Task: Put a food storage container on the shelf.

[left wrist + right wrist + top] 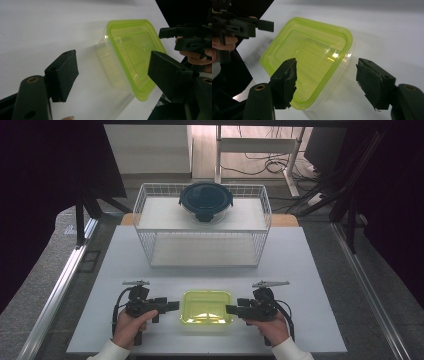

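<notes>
A clear box with a yellow-green lid [206,307] is seen low in the middle of the high view, on the white table [310,270], flanked by two grippers pointed at its short ends. The left gripper [172,306] is placed just beside the box's left end, the right gripper [231,309] just beside its right end; neither is seen to touch it. In the left gripper view the box [130,55] lies between and beyond the black jaws, which are held apart with nothing clamped. In the right gripper view the jaws are likewise held apart, and the box [309,57] is framed between them with its near corner low in the frame. The box is judged to be light, thin-walled and somewhat flexible, with smooth plastic that may slip under the pads; its lid may pop if it is squeezed hard. A hold is best taken across the stiffer rim at each end, with gentle pressure. At the top of the high view a round dark-lidded container [206,201] is set on a wire rack [150,245].
</notes>
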`<state>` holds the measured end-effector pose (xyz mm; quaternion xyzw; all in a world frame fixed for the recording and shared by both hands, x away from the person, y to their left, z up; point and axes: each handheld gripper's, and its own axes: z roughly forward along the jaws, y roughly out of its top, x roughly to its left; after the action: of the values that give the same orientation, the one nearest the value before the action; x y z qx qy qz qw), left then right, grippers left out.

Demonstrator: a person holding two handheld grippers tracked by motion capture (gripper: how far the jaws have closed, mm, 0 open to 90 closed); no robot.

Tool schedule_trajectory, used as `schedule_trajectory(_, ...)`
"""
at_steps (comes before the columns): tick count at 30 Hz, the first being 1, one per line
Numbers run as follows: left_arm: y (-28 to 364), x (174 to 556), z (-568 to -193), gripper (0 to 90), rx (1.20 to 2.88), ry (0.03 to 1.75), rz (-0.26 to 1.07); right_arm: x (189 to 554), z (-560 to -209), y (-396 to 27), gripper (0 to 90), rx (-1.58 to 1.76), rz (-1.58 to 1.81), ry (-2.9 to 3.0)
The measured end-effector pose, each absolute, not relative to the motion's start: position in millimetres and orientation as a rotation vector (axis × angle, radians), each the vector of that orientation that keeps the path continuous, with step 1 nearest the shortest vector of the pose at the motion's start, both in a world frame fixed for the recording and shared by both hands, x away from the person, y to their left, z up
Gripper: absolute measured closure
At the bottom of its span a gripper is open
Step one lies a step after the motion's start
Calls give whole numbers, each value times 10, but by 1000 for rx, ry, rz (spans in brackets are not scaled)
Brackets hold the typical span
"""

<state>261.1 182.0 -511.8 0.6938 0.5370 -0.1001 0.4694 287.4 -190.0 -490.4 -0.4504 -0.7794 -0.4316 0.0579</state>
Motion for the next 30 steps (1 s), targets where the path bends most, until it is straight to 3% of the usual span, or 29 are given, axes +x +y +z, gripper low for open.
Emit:
schedule_trajectory(18, 1686, 2674, -5283, 351, 1619, 1348, -386, 2949, -5057, -1942, 476, -1446, -1292, -2201)
schedule_trajectory(27, 1661, 2693, -5327, 463, 1632, 1342, -417, 2954, -5121, -1932, 575, -1427, -1278, -2129)
schedule_trajectory(30, 1647, 2701, -5338, 541, 1629, 1331, -448, 2959, -5135, -1941, 627, -1420, -1272, -2096)
